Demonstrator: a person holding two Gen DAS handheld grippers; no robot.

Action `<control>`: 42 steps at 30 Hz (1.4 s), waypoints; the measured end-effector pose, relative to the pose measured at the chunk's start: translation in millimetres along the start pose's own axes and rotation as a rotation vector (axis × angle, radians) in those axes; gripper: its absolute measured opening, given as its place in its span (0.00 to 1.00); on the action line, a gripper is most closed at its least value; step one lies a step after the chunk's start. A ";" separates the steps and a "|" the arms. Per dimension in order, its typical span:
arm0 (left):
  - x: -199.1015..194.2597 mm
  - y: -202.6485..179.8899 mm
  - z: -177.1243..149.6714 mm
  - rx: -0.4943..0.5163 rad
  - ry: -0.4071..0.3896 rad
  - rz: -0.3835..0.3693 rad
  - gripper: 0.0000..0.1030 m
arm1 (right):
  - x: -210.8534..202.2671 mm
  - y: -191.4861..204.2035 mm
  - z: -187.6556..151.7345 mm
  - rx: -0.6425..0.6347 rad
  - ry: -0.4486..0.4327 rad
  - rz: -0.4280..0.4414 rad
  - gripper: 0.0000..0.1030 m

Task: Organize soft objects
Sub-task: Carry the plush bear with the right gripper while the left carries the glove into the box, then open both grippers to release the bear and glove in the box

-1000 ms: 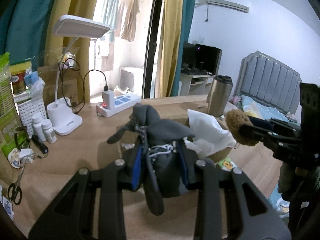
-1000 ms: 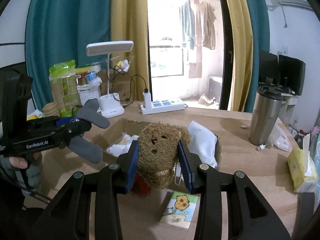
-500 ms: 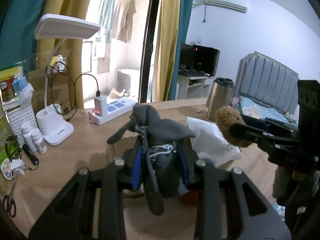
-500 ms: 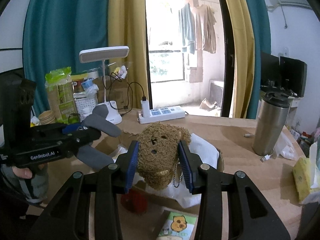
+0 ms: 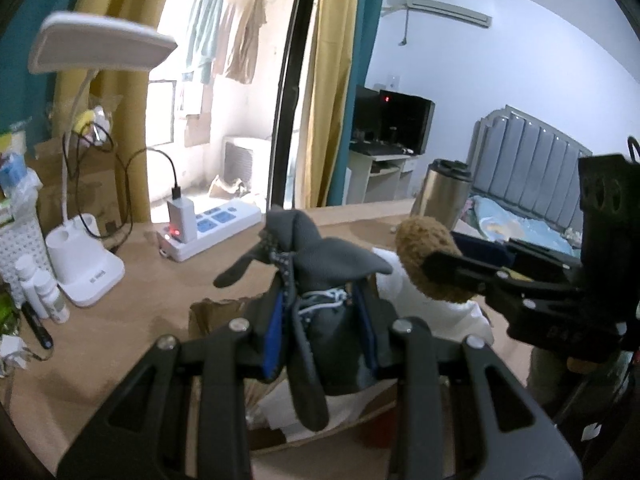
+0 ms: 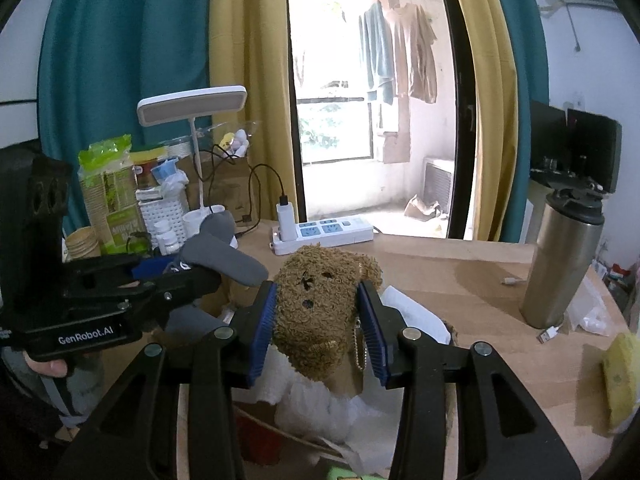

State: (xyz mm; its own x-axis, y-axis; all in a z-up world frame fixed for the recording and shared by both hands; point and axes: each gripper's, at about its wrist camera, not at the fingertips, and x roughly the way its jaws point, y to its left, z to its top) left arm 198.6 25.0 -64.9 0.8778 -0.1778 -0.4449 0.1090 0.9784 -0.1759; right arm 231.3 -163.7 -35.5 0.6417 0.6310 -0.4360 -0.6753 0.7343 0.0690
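Note:
My left gripper [image 5: 320, 308] is shut on a grey plush toy [image 5: 332, 260] whose fins stick out above and below the blue pads. To its right, my right gripper [image 5: 430, 260] grips a brown plush bear [image 5: 424, 240]. In the right wrist view the right gripper [image 6: 318, 312] is shut on the bear [image 6: 320, 292] at its head, and a small chain hangs beside it. The left gripper [image 6: 212, 276] with the grey toy [image 6: 224, 256] is at the left. Both toys hang over an open cardboard box [image 5: 208, 312] that holds white soft cloth [image 6: 336, 412].
On the wooden table [image 6: 480, 264] stand a white desk lamp [image 5: 84, 276], a power strip with a charger [image 6: 324, 232], a steel tumbler [image 6: 560, 264] at the right, and small bottles [image 5: 40, 292] and packets at the left. A yellow pack [image 6: 618, 380] lies at the far right.
Both grippers have moved forward over the cardboard box with their toys still held. The box and white cloth now lie right under them, and the small picture card has dropped out of view.

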 end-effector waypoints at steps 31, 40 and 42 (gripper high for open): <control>63.1 8.8 -23.4 -0.112 0.247 -0.028 0.62 | 52.0 -10.1 -17.9 0.068 0.163 -0.011 0.53; 26.7 8.7 -18.5 -0.074 0.176 -0.005 0.65 | 28.2 -11.2 -13.0 0.062 0.120 -0.025 0.53; 21.0 9.3 -16.6 -0.074 0.160 -0.003 0.65 | 22.8 -10.2 -12.8 0.055 0.112 -0.027 0.53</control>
State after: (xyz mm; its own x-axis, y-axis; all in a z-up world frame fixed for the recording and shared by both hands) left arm 210.3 28.7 -90.4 0.7916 -0.2011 -0.5770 0.0716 0.9683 -0.2393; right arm 248.2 -159.9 -57.6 0.6125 0.5811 -0.5360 -0.6351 0.7654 0.1040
